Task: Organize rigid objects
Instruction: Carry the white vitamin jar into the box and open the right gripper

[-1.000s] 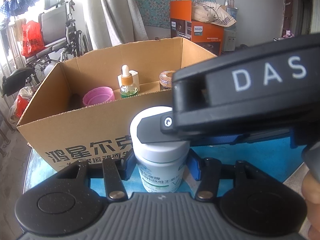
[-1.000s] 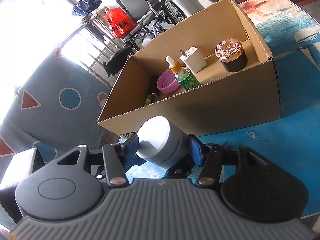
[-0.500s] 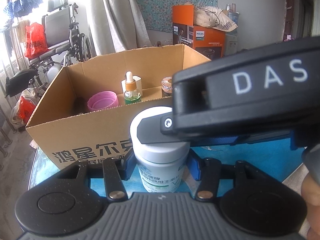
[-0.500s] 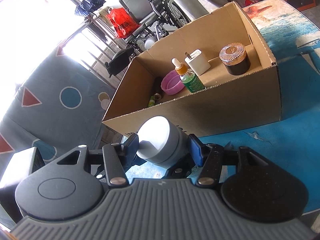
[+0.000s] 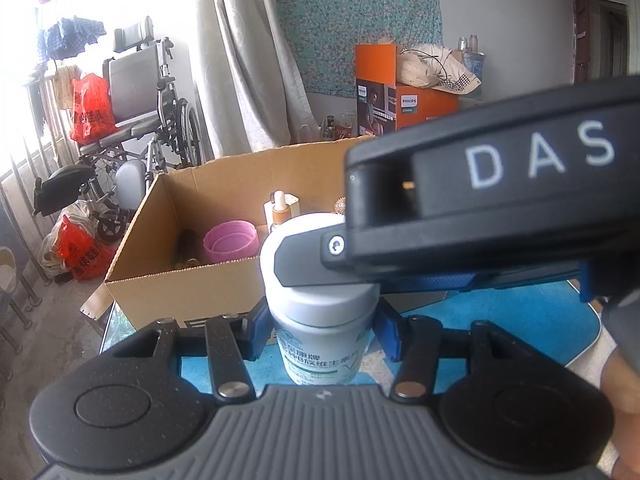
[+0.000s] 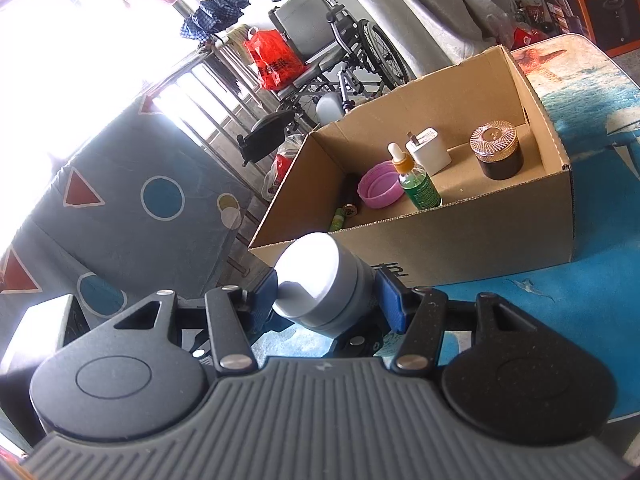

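Note:
A white supplement bottle (image 5: 320, 336) with a pale grey cap (image 6: 320, 284) stands between both grippers in front of the cardboard box (image 5: 180, 292). My left gripper (image 5: 320, 330) is shut on the bottle's body. My right gripper (image 6: 326, 290) is shut on the cap from above; its black body marked DAS (image 5: 500, 208) crosses the left wrist view. The box (image 6: 480, 240) holds a pink lid (image 6: 380, 190), a green dropper bottle (image 6: 418, 186), a white charger (image 6: 428, 150), a dark jar with a copper lid (image 6: 496, 152) and a small tube (image 6: 340, 216).
The box stands on a blue patterned table (image 6: 560, 304). A wheelchair (image 5: 144, 92) with a red bag stands beyond the table's left side. An orange Philips box (image 5: 400, 96) is against the back wall. A patterned grey cloth (image 6: 120, 208) lies below the table's edge.
Both grippers, still holding the bottle, have risen and drawn back from the box. The box now looks smaller and farther, and more of its inside shows in the right wrist view.

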`<state>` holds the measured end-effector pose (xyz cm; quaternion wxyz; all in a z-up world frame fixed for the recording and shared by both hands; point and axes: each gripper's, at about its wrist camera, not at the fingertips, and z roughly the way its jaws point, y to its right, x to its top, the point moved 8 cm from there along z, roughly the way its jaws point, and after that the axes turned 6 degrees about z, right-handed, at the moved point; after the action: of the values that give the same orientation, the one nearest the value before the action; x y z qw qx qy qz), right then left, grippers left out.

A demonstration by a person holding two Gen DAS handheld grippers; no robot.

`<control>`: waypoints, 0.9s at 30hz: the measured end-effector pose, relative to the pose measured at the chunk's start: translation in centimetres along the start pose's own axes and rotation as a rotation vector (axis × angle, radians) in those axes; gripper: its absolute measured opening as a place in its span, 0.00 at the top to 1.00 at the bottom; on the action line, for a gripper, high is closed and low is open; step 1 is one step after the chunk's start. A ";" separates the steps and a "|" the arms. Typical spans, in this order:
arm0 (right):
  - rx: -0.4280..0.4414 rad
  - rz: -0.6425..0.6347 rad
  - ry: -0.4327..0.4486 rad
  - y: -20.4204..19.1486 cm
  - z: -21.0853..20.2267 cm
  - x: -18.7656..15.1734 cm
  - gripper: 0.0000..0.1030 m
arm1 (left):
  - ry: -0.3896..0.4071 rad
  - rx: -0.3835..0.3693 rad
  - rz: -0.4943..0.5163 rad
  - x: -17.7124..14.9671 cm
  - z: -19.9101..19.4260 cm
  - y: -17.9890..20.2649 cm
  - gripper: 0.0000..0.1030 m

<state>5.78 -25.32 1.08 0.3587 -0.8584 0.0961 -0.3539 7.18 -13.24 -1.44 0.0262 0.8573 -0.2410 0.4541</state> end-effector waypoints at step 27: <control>0.039 -0.090 0.106 -3.8 -6.2 13.2 0.47 | 0.105 -0.084 0.027 13.2 3.2 -0.4 0.47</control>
<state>10.94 -31.45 13.86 0.3533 -0.8348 0.0692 -0.4165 16.02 -18.87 7.21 0.0689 0.8271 -0.2696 0.4882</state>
